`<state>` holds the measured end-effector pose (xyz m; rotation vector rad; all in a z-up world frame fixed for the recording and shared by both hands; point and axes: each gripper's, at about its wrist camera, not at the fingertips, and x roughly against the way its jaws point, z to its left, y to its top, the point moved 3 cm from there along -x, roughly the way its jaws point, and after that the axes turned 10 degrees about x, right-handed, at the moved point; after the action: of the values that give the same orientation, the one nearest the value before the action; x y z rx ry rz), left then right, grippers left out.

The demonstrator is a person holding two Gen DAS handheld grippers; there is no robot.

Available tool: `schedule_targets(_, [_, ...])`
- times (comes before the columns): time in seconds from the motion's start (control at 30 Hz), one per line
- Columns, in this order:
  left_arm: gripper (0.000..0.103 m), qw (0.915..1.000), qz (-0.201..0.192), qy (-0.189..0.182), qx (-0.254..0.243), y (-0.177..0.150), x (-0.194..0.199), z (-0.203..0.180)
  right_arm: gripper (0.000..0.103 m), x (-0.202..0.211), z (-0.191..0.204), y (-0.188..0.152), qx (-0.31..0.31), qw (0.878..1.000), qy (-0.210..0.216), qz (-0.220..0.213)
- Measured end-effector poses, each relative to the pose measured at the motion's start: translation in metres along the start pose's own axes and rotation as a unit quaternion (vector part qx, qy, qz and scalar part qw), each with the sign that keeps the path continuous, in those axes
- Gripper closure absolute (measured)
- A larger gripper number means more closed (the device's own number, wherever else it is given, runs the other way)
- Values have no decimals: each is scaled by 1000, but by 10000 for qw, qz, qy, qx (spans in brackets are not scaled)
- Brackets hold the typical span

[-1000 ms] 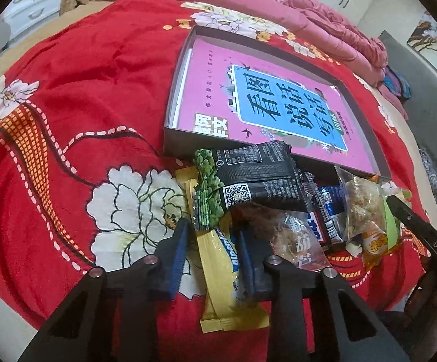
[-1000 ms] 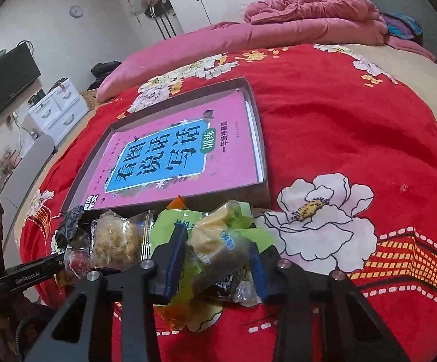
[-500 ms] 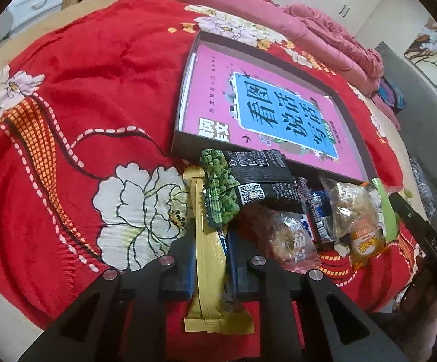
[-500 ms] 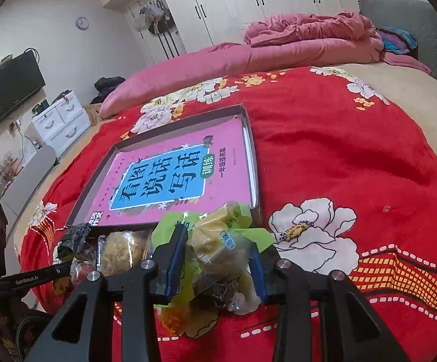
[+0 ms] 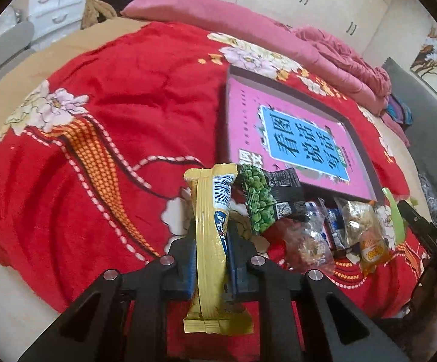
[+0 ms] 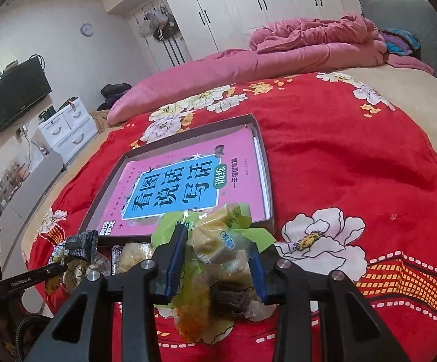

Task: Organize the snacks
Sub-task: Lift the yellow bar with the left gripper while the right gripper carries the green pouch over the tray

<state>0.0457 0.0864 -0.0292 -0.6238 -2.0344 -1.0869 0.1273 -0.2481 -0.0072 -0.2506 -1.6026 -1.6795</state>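
My left gripper (image 5: 211, 250) is shut on a long yellow snack bar (image 5: 211, 241), lifted off the red blanket and standing upright between the pads. Right of it lies a pile of snacks: a black-and-green pea packet (image 5: 266, 202), clear bags of pastries (image 5: 307, 246) and an orange packet (image 5: 372, 250). My right gripper (image 6: 217, 259) is shut on a clear bag with a yellow cake (image 6: 218, 241), raised above the pile. Behind the pile sits a shallow dark box (image 5: 366, 163) (image 6: 265, 163) holding a pink book (image 5: 291, 141) (image 6: 194, 184).
The red flowered blanket (image 5: 103, 126) covers a bed. A pink quilt (image 6: 294, 51) lies along the far side. White drawers (image 6: 67, 129), a wall TV (image 6: 13, 93) and wardrobes (image 6: 248, 9) stand beyond. The other gripper's arm (image 6: 22, 277) shows at lower left in the right wrist view.
My left gripper closed on the yellow bar and lifted it from the blanket, tilting it upright. The right gripper kept its hold on the cake bag and rose slightly.
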Motion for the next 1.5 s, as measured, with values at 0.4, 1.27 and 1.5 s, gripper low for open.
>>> schedule_targets(0.4, [86, 9991, -371, 12, 214, 18, 12, 21, 64, 2, -3, 2, -141, 9999, -15, -64])
schedule_targets(1.27, [86, 9963, -643, -423, -389, 47, -16, -63, 64, -22, 7, 29, -131, 9997, 21, -225])
schedule_targets(1.5, [86, 9951, -560, -302, -754, 49, -40, -87, 64, -39, 16, 37, 33, 9999, -59, -119])
